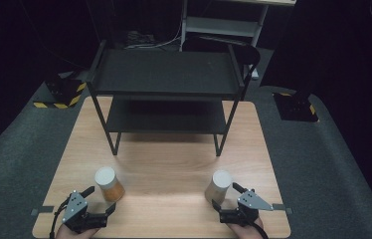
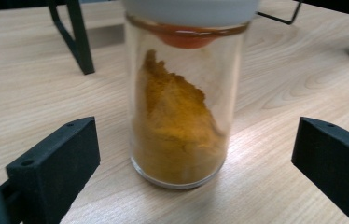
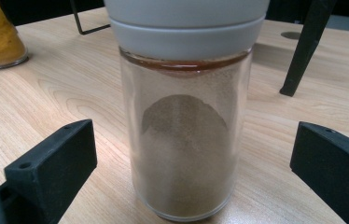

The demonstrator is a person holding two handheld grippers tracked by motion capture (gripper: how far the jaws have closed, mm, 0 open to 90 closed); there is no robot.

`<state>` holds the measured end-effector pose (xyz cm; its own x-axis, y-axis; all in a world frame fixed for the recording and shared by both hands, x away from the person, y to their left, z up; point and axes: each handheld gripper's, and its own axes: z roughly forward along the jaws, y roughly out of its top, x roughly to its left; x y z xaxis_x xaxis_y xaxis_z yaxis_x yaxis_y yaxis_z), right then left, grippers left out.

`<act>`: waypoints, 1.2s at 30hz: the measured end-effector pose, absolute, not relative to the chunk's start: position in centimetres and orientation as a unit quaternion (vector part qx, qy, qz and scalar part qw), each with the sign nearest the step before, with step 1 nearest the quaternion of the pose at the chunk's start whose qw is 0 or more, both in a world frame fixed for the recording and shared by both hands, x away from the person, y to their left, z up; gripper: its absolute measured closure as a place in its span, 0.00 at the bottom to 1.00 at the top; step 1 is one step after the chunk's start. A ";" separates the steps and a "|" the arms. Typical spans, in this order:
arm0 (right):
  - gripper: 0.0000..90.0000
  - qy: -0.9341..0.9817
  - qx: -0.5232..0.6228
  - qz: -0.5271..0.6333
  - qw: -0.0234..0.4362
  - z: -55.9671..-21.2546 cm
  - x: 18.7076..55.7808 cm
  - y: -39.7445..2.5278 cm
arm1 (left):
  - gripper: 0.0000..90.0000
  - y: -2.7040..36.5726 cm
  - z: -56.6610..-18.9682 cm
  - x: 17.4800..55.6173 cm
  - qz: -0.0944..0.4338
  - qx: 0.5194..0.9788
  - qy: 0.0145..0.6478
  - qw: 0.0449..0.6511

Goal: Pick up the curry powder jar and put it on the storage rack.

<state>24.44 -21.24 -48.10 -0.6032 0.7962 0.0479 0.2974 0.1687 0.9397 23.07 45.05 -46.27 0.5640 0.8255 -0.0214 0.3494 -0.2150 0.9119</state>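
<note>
1. left gripper (image 1: 100, 200): held at the near left of the wooden table (image 1: 174, 159); its jaws are spread wide, one on each side of the orange spice jar (image 1: 109, 184), neither touching the glass.
2. orange spice jar: seen upright on the table in the left gripper view (image 2: 184, 98), white-capped, with orange powder heaped against one wall.
3. right gripper (image 1: 228, 195): held at the near right of the table; its jaws are likewise parted, flanking the brown spice jar (image 1: 218, 186) without contact.
4. brown spice jar: seen upright in the right gripper view (image 3: 184, 121), white-lidded, holding brownish-grey powder; the exact fill level is hard to judge through the dusted glass.
5. black two-tier shelf (image 1: 166, 74): stood at the far half of the table, well apart from both jars.
6. hands: partly seen at the bottom edge of the high view, one behind each gripper.
</note>
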 end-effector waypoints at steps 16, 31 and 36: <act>0.00 0.720 0.374 0.533 0.242 -48.5 24.1 -21.5 | 0.02 45.0 -46.5 22.7 0.251 0.729 0.407 0.490; 0.00 0.725 0.375 0.528 0.235 -48.2 24.3 -21.5 | 0.02 45.1 -46.5 22.5 0.251 0.728 0.406 0.492; 0.00 0.727 0.370 0.527 0.237 -48.2 24.3 -21.4 | 0.02 45.1 -46.3 22.4 0.251 0.725 0.408 0.494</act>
<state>24.25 -21.44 -48.20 -0.6135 0.7884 0.0458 0.2882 0.1695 0.9424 22.41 45.07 -46.33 0.5404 0.8405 -0.0397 0.3442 -0.1777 0.9219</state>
